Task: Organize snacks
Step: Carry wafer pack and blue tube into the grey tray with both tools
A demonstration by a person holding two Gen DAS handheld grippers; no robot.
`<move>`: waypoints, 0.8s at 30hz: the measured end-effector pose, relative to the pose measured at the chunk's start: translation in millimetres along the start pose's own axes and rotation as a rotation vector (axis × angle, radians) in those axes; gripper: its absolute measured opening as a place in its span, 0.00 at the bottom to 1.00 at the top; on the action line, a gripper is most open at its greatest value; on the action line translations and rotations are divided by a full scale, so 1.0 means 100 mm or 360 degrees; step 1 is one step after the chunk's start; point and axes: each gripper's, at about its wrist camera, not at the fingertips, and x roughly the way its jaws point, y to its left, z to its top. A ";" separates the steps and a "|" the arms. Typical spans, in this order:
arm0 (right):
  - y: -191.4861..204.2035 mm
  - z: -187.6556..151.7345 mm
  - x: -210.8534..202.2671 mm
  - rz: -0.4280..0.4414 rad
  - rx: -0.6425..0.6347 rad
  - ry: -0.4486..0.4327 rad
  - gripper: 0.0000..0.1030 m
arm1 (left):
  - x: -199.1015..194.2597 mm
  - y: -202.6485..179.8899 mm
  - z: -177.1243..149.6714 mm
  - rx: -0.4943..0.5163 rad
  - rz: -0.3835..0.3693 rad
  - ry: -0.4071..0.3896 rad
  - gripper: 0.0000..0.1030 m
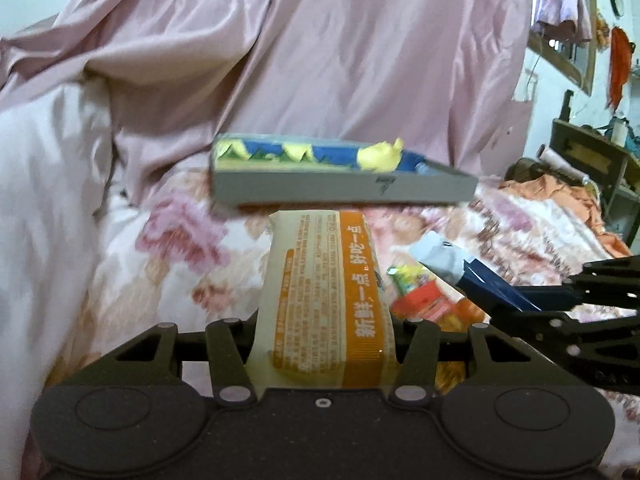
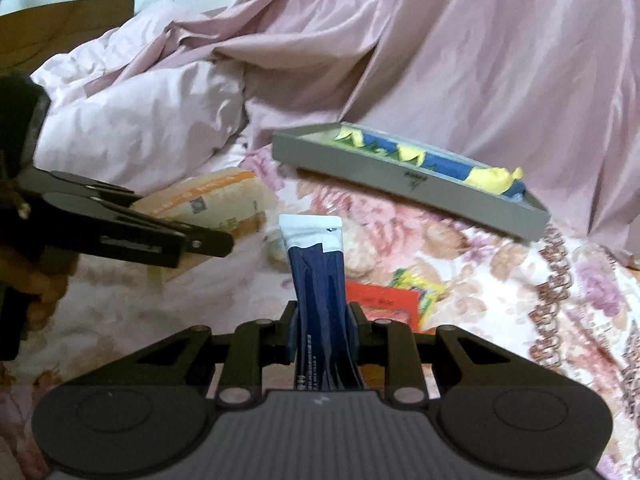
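Left gripper (image 1: 324,356) clamps orange-cream snack pack (image 1: 324,292), centre frame: soft, puffy, light; hold mid-body, gently. Right gripper (image 2: 320,344) pinched narrow on navy sachet (image 2: 316,276), thin, floppy, slick. Grey tray (image 2: 400,178) upper right on floral bedsheet (image 2: 500,280).

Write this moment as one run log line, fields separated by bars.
left gripper: holds orange snack pack | right gripper: holds blue packet | grey tray: on bed, ahead
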 end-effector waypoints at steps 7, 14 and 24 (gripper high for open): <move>-0.45 0.49 -0.02 -0.0068 -0.0075 -0.0012 0.27 | 0.16 -0.09 0.48 -0.0051 -0.0025 -0.0064 0.52; -0.79 1.03 0.36 -0.0153 -0.0184 -0.0050 0.27 | 0.61 -0.04 1.05 -0.0096 0.0004 -0.0164 0.52; -1.00 1.47 1.17 -0.0210 -0.0380 -0.0076 0.27 | 1.39 0.32 1.46 -0.0196 0.0068 -0.0151 0.52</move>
